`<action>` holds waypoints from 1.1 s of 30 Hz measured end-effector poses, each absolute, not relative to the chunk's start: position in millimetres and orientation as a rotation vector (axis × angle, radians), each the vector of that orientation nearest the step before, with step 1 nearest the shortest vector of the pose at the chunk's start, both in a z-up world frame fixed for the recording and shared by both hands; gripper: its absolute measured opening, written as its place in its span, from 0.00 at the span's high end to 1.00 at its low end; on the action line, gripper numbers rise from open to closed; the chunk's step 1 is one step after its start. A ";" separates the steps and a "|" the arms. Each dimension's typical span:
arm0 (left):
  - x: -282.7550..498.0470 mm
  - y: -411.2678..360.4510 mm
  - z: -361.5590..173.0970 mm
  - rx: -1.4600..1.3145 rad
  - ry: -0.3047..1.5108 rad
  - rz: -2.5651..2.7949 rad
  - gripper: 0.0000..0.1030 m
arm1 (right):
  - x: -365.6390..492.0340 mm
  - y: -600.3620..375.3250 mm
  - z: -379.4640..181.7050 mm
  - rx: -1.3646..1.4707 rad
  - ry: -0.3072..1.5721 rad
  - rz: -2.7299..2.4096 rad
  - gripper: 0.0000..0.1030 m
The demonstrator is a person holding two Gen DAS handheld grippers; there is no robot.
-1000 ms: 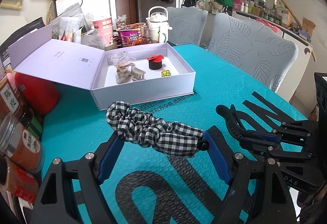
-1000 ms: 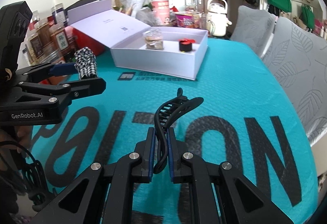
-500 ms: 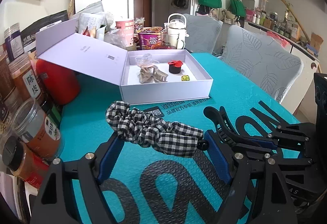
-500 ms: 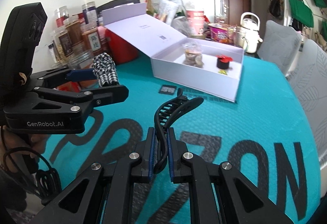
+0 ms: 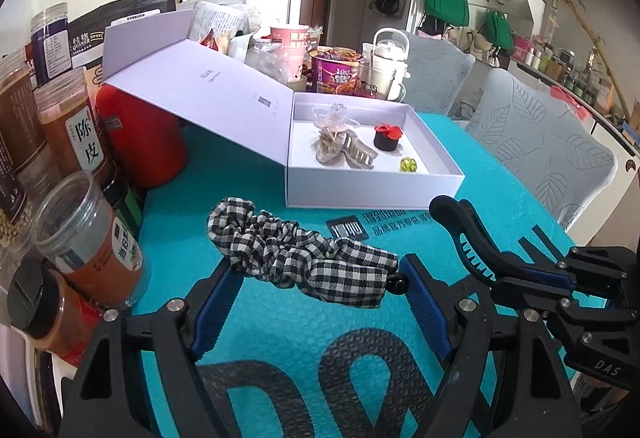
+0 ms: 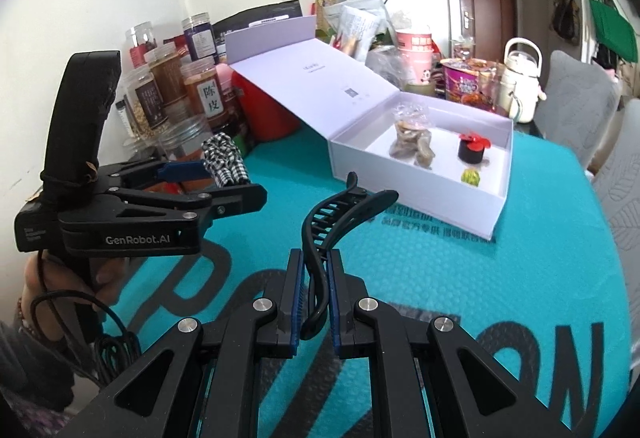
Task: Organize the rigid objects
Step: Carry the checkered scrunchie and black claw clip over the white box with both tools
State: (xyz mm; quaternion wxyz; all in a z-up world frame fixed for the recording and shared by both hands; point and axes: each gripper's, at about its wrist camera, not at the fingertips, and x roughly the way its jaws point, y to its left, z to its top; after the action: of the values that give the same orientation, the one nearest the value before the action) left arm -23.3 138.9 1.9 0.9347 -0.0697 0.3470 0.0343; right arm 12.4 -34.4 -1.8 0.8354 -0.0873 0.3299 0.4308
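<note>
My left gripper (image 5: 316, 290) is shut on a black-and-white checked scrunchie (image 5: 296, 258) and holds it above the teal mat; it also shows in the right wrist view (image 6: 224, 162). My right gripper (image 6: 314, 294) is shut on a black hair claw clip (image 6: 340, 214), also seen in the left wrist view (image 5: 472, 238). An open white box (image 5: 372, 194) lies ahead with a beige claw clip (image 5: 352, 152), a black-and-red piece (image 5: 386, 138) and a small green piece (image 5: 408, 165) inside. In the right wrist view the box (image 6: 412, 194) lies ahead to the right.
Jars of spices (image 5: 88, 238) and a red container (image 5: 144, 142) crowd the left edge of the mat. The box lid (image 5: 200, 94) leans open to the left. Cups, a kettle (image 5: 386, 66) and packets stand behind the box. Grey chairs (image 5: 536, 150) stand at the right.
Both grippers have moved left and closer to the box with their items held. The jars at the left have come nearer in the left wrist view.
</note>
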 end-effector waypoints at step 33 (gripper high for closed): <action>62.1 130.3 60.3 -0.088 0.608 -0.004 0.22 | 96.0 -34.5 52.3 -0.110 0.632 0.858 0.89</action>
State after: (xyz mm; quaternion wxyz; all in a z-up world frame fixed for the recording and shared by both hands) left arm 62.1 130.3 60.3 0.9532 -0.0434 0.2992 -0.0021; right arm 96.0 -34.5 52.3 0.8600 -0.0525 0.3010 0.4088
